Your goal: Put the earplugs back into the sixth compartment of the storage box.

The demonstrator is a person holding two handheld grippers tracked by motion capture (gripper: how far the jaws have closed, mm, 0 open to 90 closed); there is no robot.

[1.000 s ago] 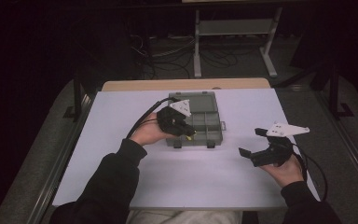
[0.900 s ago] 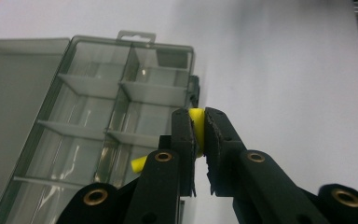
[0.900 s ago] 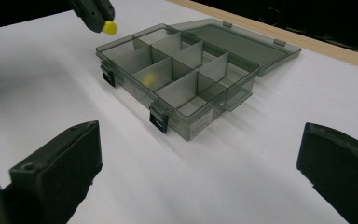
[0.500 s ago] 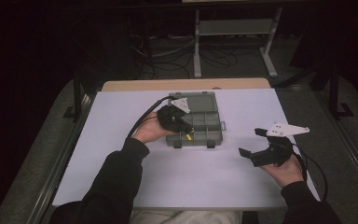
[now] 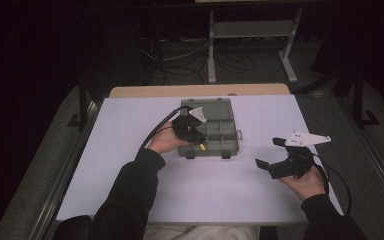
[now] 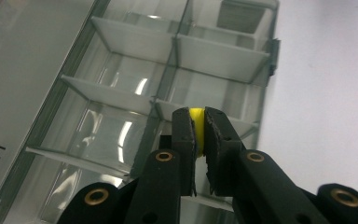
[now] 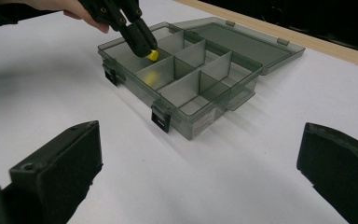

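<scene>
A clear grey compartment box (image 5: 226, 131) lies open on the white table, its lid (image 5: 207, 106) flat behind it. My left gripper (image 5: 199, 144) hangs over the box's near-left corner, shut on a small yellow piece (image 5: 200, 147). In the left gripper view the yellow piece (image 6: 196, 125) sits pinched between the jaws (image 6: 196, 122) above a divided compartment (image 6: 121, 93). The right gripper view shows the left gripper (image 7: 144, 46) holding the yellow piece (image 7: 153, 55) just above a compartment of the box (image 7: 200, 88). My right gripper (image 5: 267, 152) is held open to the right of the box, with nothing between its fingers (image 7: 56, 158).
The white table top (image 5: 130, 125) has free room left, right and in front of the box. A wooden strip (image 5: 200, 90) runs along the far edge. Beyond it, on the dark floor, are cables and a metal stand (image 5: 250, 30).
My left hand has shifted only slightly over the box, still holding the yellow piece. The right gripper has stayed where it was.
</scene>
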